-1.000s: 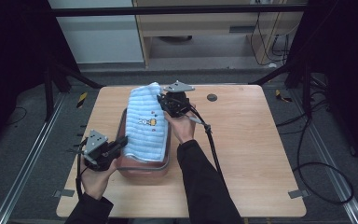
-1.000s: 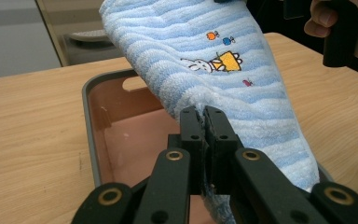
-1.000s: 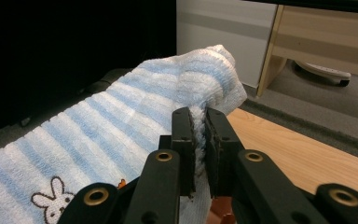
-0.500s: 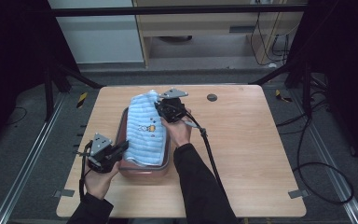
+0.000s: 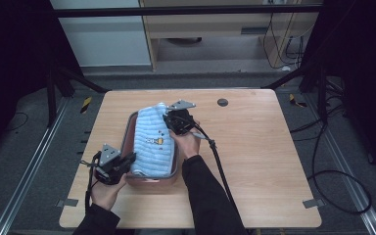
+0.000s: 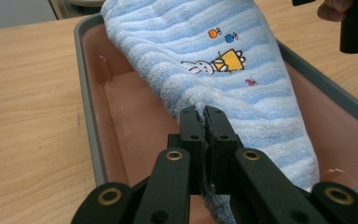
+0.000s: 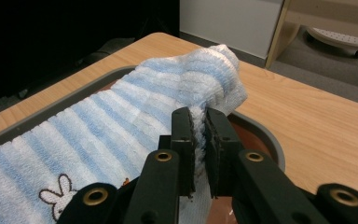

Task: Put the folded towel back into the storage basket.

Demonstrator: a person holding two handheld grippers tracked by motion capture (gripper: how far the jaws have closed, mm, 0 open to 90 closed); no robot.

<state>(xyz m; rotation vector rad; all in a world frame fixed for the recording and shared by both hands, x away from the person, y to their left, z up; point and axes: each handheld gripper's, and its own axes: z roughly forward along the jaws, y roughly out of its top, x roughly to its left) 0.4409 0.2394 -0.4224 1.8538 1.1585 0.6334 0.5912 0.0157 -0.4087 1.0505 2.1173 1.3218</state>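
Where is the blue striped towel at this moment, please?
In the high view, the blue striped towel lies over the pink tray at the table's left-centre, pinched between the left gripper and the right gripper.

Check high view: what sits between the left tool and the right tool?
The blue striped towel spans the whole stretch in the high view, lying over the pink tray. The left tool and right tool each clamp an end.

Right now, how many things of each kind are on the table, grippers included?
Towel: 1
Tray: 1
Grippers: 2, left gripper and right gripper, each shut on the towel
Total: 4
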